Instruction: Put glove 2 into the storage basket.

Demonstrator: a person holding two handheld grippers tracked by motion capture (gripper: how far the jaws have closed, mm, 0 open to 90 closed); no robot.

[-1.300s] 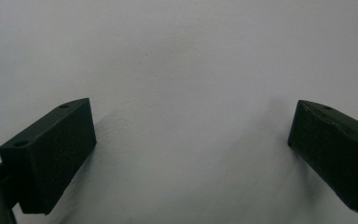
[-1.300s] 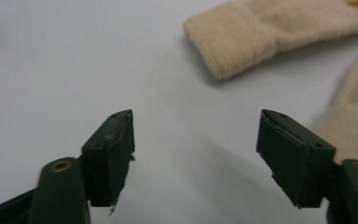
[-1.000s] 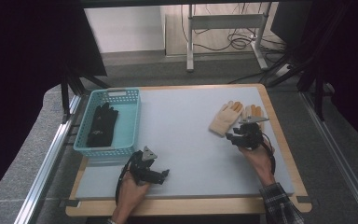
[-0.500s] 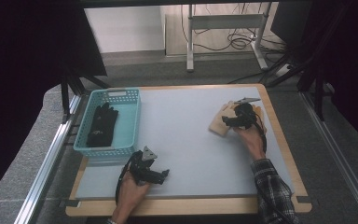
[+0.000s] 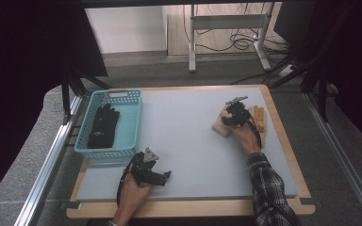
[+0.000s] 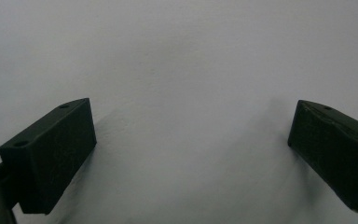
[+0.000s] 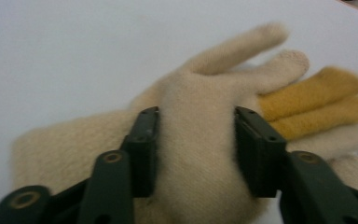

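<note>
Gripping the cream glove (image 7: 200, 102) across its palm with the right gripper (image 7: 196, 135), having just closed the jaws further, with the knit bulging up between the pads. Located at the right side of the table (image 5: 188, 136), partly over a mustard glove (image 7: 317, 93), with yellow fingers showing just beside the cream ones. Resting the left gripper (image 6: 191, 154) on bare table near the front edge, spread wide and holding nothing.

Probable faults from this position:
- Slipping out of the grip on lifting, through a pinch on soft, compressible knit rather than on a firm fold.
- Dragging the mustard glove along, through clinging fibres or a pad catching the lower layer.
- Snagging loose, dangling fingers on the rim of the blue basket (image 5: 86, 146), already holding a black glove (image 5: 103, 126), if carried across too low.

Verify separation of the two gloves before raising further.

Markings: no brand, label or lettering legible on gloves, basket or grippers.
</note>
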